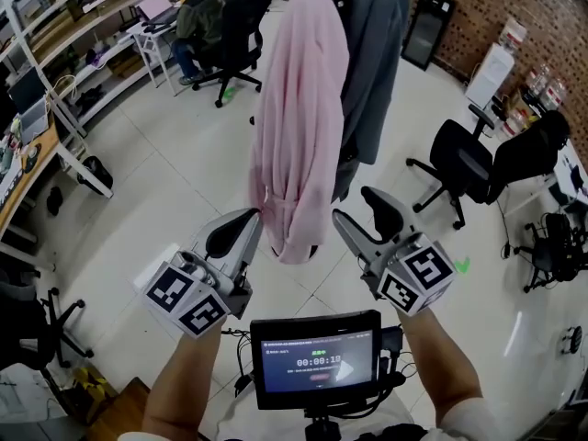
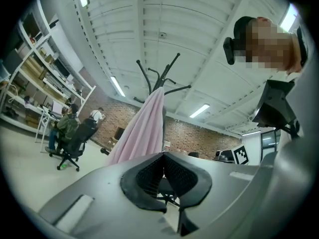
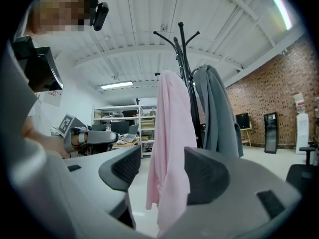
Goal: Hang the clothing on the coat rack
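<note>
Our rig: left gripper (image 1: 250, 219) and right gripper (image 1: 355, 206) have grey moulded shells with black ribbed pads (image 3: 205, 176). Each carries a white marker cube (image 1: 418, 278) with black squares. At our chest there's a black screen (image 1: 317, 361) with black cables (image 1: 241, 375). Our right arm has a light short sleeve (image 1: 470, 419).

Pink garment (image 1: 299, 127), grey coat (image 1: 372, 62), black rack (image 3: 181, 44)

Right gripper (image 3: 164, 172) has its dark padded jaws standing wide apart, not pinching anything. Through the gap you see a long pale pink fabric garment (image 3: 172, 133) draped on a black metal coat rack (image 3: 182, 44), with a grey jacket (image 3: 217, 108) hanging right beside it. Red brick wall (image 3: 269, 88) off to the right.
</note>
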A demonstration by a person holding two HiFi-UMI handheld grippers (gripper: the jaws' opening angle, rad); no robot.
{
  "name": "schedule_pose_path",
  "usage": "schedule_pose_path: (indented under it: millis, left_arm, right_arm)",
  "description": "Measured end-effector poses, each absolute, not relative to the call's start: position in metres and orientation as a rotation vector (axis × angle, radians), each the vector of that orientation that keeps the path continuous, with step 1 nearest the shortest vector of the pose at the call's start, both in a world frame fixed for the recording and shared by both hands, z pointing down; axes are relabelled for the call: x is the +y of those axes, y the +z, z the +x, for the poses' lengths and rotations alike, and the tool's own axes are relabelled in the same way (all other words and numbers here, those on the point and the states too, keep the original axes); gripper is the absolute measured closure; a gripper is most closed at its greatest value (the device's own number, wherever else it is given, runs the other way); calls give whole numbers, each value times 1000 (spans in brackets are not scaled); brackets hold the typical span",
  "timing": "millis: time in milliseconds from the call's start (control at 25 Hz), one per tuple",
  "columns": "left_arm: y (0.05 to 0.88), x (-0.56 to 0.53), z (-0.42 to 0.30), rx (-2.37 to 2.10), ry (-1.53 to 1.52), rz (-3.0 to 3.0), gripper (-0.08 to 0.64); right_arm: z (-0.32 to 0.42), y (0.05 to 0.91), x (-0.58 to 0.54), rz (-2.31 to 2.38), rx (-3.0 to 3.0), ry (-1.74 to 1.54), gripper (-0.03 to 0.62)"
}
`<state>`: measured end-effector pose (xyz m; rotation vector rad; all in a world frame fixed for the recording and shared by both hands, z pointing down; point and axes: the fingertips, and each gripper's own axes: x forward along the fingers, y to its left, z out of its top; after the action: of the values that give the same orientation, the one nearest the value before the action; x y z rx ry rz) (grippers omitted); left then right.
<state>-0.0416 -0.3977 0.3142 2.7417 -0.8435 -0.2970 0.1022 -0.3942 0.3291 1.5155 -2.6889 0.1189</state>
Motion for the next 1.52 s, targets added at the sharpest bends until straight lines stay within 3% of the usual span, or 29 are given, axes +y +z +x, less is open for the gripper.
schedule_pose_path:
  millis: [960,1520]
  left_arm:
    - [329,-296,19,-1178,-348,2569,560]
    - [336,-266,18,-1161,-309,2546,560]
  right_arm:
    - [153,346,-314,1158,-2833,152,325]
    - [148,347,-283,1138,-2874,236,367]
